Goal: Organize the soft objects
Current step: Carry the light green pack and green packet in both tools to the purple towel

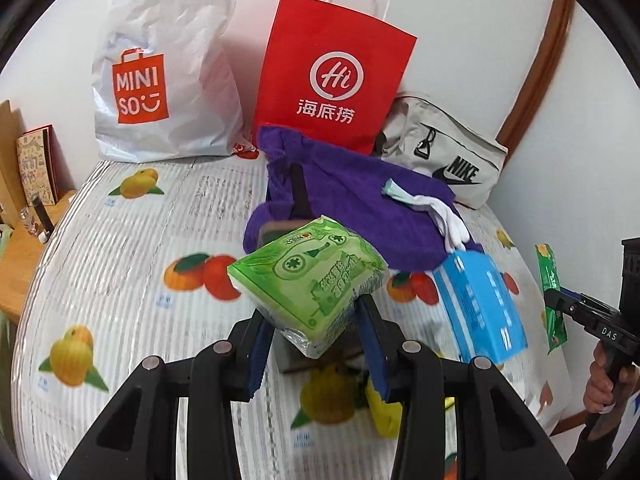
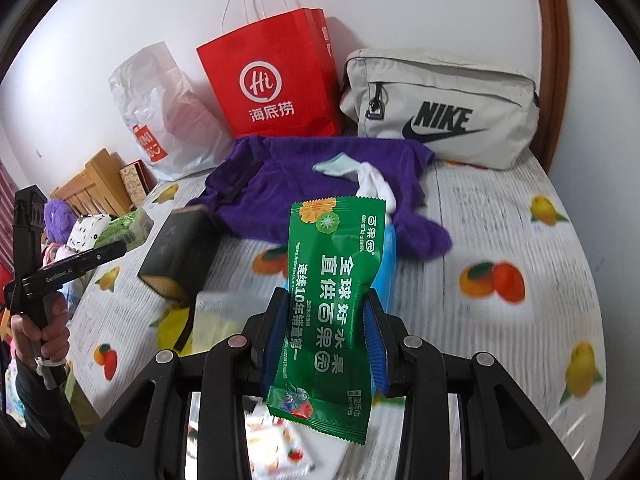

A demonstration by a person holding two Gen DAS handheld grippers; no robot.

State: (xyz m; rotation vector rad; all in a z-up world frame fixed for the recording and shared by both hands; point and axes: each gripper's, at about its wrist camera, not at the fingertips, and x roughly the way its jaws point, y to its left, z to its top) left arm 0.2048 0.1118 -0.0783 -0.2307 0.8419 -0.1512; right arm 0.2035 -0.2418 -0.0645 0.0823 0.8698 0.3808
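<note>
My left gripper (image 1: 316, 320) is shut on a light green tissue pack (image 1: 308, 280), which hangs tilted above the table. My right gripper (image 2: 326, 320) is shut on a dark green wet-wipes packet (image 2: 332, 300), pinched at its middle and held upright. Each gripper also shows in the other's view: the right gripper (image 1: 560, 300) at the far right, the left gripper (image 2: 120, 242) at the far left. A purple towel (image 2: 312, 184) lies crumpled at the back with a white sock (image 2: 372, 184) on it. A blue tissue pack (image 1: 480, 300) lies in front of the towel.
A white Miniso plastic bag (image 1: 168, 80), a red paper bag (image 1: 332, 76) and a grey Nike pouch (image 2: 436, 108) stand along the back wall. A dark box (image 2: 176, 256) lies on the fruit-print table cover (image 2: 500, 220). A person's hand (image 2: 44, 332) holds the left gripper's handle.
</note>
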